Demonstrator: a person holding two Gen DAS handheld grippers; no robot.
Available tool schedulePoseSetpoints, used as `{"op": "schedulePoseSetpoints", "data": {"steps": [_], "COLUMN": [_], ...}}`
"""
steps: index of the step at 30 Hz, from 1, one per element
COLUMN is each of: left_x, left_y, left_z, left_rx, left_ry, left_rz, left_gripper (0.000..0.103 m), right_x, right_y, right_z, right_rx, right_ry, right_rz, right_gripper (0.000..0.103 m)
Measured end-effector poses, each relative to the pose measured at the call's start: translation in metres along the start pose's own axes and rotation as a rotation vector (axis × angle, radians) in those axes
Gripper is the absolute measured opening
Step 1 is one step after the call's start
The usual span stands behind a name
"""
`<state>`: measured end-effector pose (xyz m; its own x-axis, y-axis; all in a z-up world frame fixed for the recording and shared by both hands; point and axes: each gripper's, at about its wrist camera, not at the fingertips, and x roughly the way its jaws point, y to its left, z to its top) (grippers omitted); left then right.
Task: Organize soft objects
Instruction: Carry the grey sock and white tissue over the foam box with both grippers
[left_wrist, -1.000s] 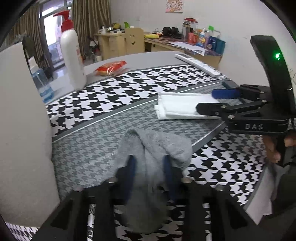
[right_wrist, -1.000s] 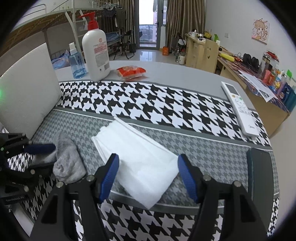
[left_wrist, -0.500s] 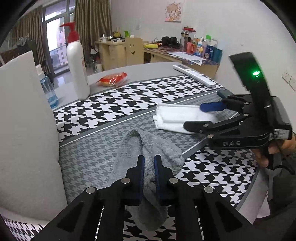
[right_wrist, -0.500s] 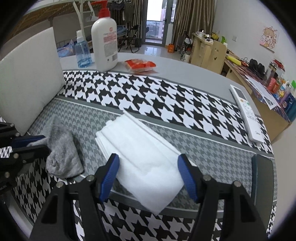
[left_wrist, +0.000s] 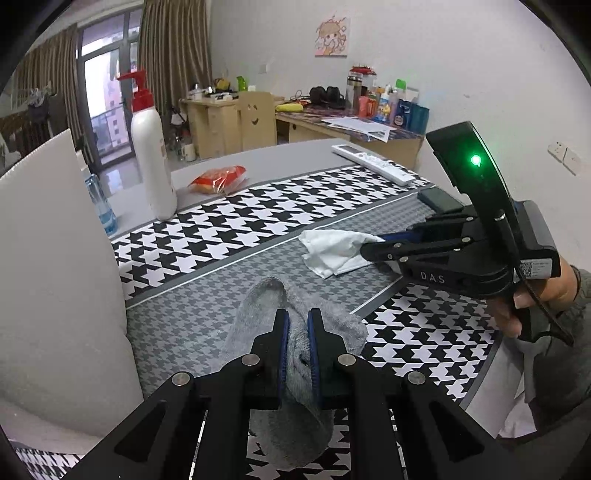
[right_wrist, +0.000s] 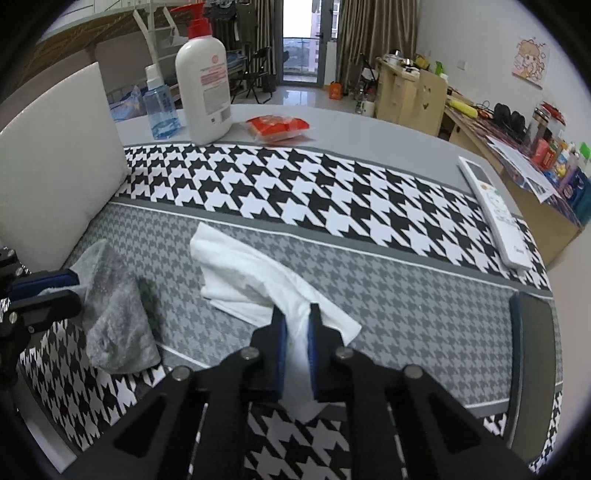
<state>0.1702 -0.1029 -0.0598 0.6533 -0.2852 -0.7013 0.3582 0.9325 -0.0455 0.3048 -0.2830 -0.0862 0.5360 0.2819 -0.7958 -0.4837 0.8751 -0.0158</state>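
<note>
A grey sock (left_wrist: 291, 354) lies bunched on the houndstooth mat near the front edge; it also shows in the right wrist view (right_wrist: 110, 314). My left gripper (left_wrist: 297, 325) is shut on the sock and lifts its near part. A white cloth (right_wrist: 251, 280) lies in the middle of the grey band; it shows in the left wrist view (left_wrist: 332, 251) too. My right gripper (right_wrist: 295, 321) is shut on the cloth's near edge, pulling it up into a ridge. The right gripper also shows from the side in the left wrist view (left_wrist: 373, 245).
A white foam board (right_wrist: 55, 177) stands at the mat's left end. A pump bottle (right_wrist: 203, 81), a blue spray bottle (right_wrist: 160, 107) and a red snack pack (right_wrist: 277, 125) stand at the back. A white remote (right_wrist: 495, 214) and a dark flat object (right_wrist: 532, 354) lie at the right.
Both grippers have closed: the left on the grey sock, the right on the white cloth. The cloth, flat before, is now pulled up and crumpled at its near edge.
</note>
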Motion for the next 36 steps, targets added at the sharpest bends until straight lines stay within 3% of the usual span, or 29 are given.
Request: {"op": "schedulePoseSetpoints", "data": {"steps": [17, 36], "left_x": [-0.037, -0.069], "left_y": [0.007, 0.01], "left_z": [0.004, 0.016], "left_rx": [0.001, 0.01], "left_ry": [-0.109, -0.202], "left_rz": [0.023, 0.054], "left_gripper": [0.011, 0.011], "right_x": [-0.058, -0.097], "right_y": [0.013, 0.022], "right_z": [-0.002, 0.003], "right_rx": [0.11, 0.137], "right_ry": [-0.159, -0.274], "right_rz": [0.013, 0.005], "right_gripper": [0.012, 0.012]}}
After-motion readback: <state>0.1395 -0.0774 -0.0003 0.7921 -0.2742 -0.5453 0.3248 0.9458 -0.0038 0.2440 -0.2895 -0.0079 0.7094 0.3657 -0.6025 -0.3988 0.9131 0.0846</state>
